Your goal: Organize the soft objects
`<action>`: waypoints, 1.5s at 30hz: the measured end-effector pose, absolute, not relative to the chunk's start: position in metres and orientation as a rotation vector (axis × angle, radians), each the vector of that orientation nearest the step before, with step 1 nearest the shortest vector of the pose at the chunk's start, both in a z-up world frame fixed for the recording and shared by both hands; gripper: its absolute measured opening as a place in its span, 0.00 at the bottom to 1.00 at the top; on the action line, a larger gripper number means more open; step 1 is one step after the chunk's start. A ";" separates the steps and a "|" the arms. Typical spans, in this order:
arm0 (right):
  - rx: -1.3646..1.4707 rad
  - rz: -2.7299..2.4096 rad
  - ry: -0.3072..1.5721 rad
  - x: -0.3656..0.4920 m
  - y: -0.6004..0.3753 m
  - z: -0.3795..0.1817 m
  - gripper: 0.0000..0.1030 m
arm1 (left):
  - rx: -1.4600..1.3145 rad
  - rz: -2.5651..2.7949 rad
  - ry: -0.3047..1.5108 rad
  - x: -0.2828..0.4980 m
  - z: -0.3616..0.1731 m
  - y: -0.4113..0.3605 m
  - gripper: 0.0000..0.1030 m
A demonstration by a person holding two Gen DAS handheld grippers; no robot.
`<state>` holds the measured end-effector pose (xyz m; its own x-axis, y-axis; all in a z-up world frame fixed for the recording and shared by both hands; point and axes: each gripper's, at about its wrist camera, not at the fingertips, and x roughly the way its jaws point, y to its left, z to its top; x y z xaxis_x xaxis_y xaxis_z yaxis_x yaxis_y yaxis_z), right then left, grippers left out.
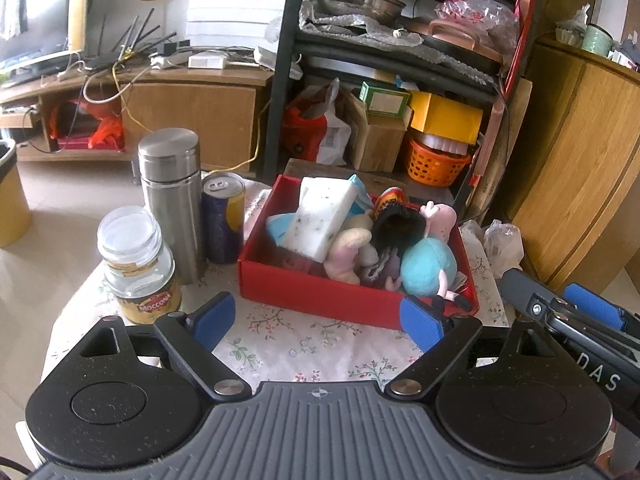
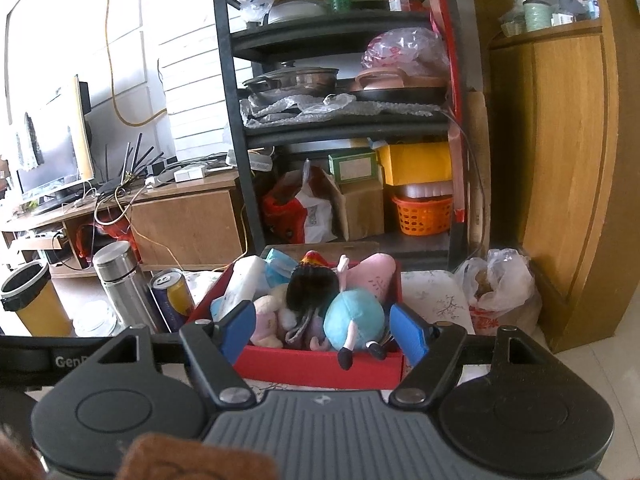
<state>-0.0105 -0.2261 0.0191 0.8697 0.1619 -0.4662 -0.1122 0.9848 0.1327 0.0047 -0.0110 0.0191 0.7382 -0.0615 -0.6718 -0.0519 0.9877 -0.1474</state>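
On the floral tablecloth (image 1: 280, 344), the red box (image 1: 320, 296) is stuffed with soft stuff: white sponge (image 1: 320, 216), blue-bodied pig plush (image 1: 428, 266), black knit piece (image 1: 398, 226). Both the left gripper (image 1: 320, 320) and right gripper (image 2: 323, 330) hang spread wide, grabbing nothing. Steel flask (image 1: 172, 196), can (image 1: 223, 216) and coffee jar (image 1: 136, 264) stand just left of the box.

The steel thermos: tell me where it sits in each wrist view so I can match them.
Left wrist: steel thermos stands left of centre, between the coffee jar and the can.
Right wrist: steel thermos stands at lower left, beside the can.
Shared landmark: the red box, right of it in both.
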 end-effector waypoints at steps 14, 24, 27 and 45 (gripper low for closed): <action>0.115 0.117 0.481 -0.011 -0.233 0.022 0.52 | -0.142 -0.003 0.755 0.007 0.015 -0.010 0.88; 0.125 0.099 0.520 -0.010 -0.244 0.015 0.56 | -0.132 0.015 0.764 0.007 0.012 -0.006 0.88; 0.123 0.098 0.519 -0.010 -0.244 0.015 0.56 | -0.124 0.012 0.761 0.007 0.012 -0.007 0.88; 0.116 0.102 0.526 -0.009 -0.242 0.014 0.56 | -0.120 0.015 0.761 0.006 0.012 -0.007 0.88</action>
